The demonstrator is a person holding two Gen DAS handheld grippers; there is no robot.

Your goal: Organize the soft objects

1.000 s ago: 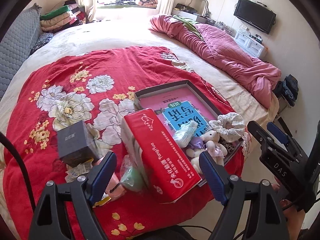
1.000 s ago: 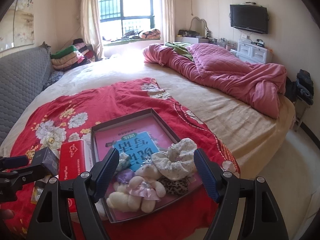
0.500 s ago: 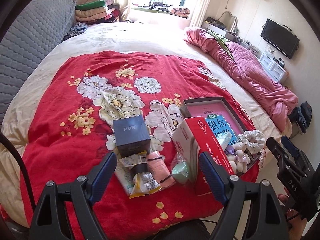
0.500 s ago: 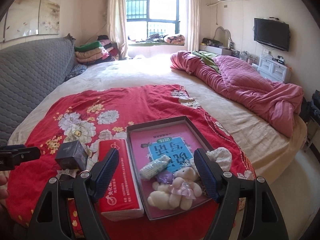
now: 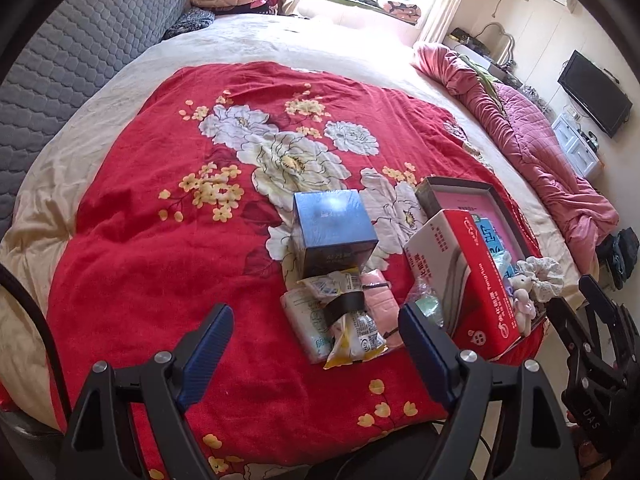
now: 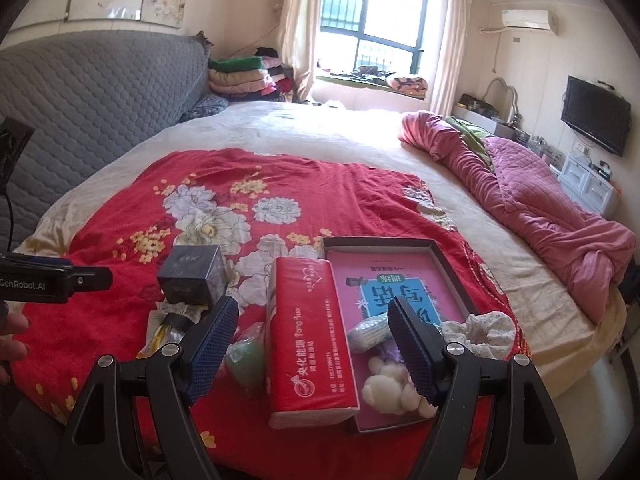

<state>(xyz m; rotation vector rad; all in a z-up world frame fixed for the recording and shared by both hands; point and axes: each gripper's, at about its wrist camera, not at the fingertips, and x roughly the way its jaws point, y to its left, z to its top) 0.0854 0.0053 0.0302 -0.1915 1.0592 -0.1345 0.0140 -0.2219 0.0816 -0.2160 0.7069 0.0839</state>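
Grippers, two, both held low over the near edge of a red floral blanket (image 5: 160, 248), fingers pointing up the bed.

Left gripper (image 5: 316, 354): jaws spread wide, nothing between them; blue pads (image 5: 208, 356) above bare blanket. Snack packets (image 5: 344, 316) lie at about 12 o'clock from its tips, just left of the right finger. Dark box (image 5: 334, 236) stands beyond them, touching the packets.

Right gripper (image 6: 312, 346): jaws spread wide, holding nothing. Red tissue pack (image 6: 308, 332) lies lengthwise in the gap between the fingers, below them. Green pouch (image 6: 244, 360) sits beside the pack at 9 o'clock, just by the left pad.

Tray (image 6: 448, 264): dark rim, pink book inside, touching the pack's right side. At its near end: plush bear (image 6: 388, 394), partly behind the right finger; small wrapped packet (image 6: 368, 330) at 12 o'clock from the bear; scrunchie (image 6: 484, 334) at 2 o'clock, on the tray's right rim.

Pink quilt (image 6: 540, 196): bunched, well apart at 2 o'clock.
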